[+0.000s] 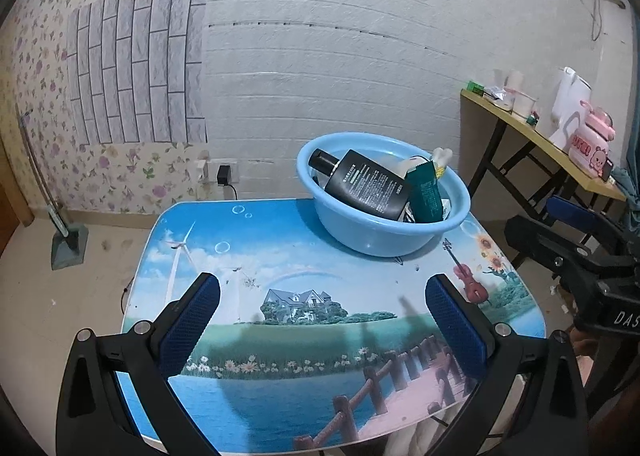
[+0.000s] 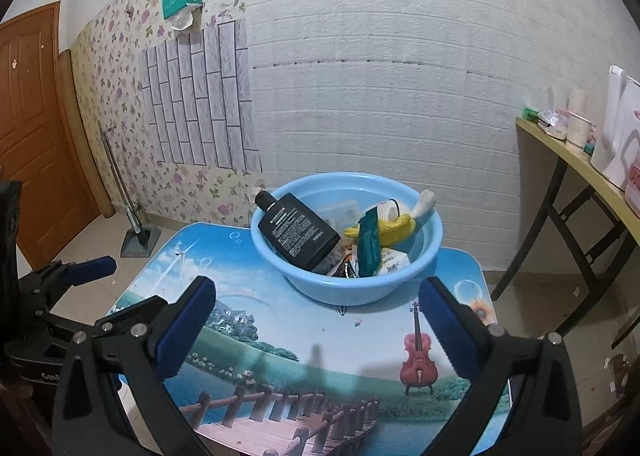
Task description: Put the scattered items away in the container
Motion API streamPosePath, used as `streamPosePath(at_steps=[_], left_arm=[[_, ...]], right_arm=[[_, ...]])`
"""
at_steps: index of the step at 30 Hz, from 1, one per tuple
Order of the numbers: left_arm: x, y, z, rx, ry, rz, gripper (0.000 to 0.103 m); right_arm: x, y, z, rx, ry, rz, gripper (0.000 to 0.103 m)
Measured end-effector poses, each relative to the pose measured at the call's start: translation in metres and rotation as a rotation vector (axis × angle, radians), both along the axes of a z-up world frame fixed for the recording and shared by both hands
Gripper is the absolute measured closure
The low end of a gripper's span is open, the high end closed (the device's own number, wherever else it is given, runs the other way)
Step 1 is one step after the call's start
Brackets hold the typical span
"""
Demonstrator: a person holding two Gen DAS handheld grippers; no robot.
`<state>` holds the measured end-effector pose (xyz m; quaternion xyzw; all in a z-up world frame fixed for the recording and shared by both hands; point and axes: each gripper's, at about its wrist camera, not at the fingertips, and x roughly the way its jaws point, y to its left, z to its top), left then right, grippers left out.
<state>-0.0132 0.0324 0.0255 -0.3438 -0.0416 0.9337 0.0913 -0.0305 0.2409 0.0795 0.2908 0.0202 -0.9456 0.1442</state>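
A: Both your grippers are empty. The left gripper [image 1: 320, 320] has its fingers [image 1: 192, 320] spread wide over the bench [image 1: 280, 240], and the right gripper [image 2: 316, 320] stands just as wide, nothing between them.

B: And the items?

A: All I can see sit in the round light-blue plastic basin [image 2: 304, 276], upper centre of the right wrist view: the flat black bottle with white print [image 2: 298, 232] leaning on the left rim, the dark green carton [image 2: 368, 240] upright, the yellow knitted toy [image 2: 394, 226] behind it. The bench looks clear of loose things, so I'd judge the tidying about done.

B: Anything to mind?

A: Draw your hands back level; that bottle overhangs the rim and could tip.

B: The room?

A: The bench carries a printed landscape with a violin. White brick-pattern wall behind, floral wallpaper upper left, a wooden side table at the right edge.
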Motion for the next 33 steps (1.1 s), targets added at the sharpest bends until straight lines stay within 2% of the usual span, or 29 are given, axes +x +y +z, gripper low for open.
streamPosePath(at_steps=[14, 33], left_arm=[[-0.001, 0.009, -0.002, -0.034, -0.002, 0.01, 0.0], [0.001, 0.011, -0.001, -0.034, 0.003, 0.065, 0.0]], right_arm=[[-0.004, 0.013, -0.003, -0.055, -0.031, -0.022, 0.0], [-0.006, 0.021, -0.004, -0.043, -0.03, -0.041, 0.0]])
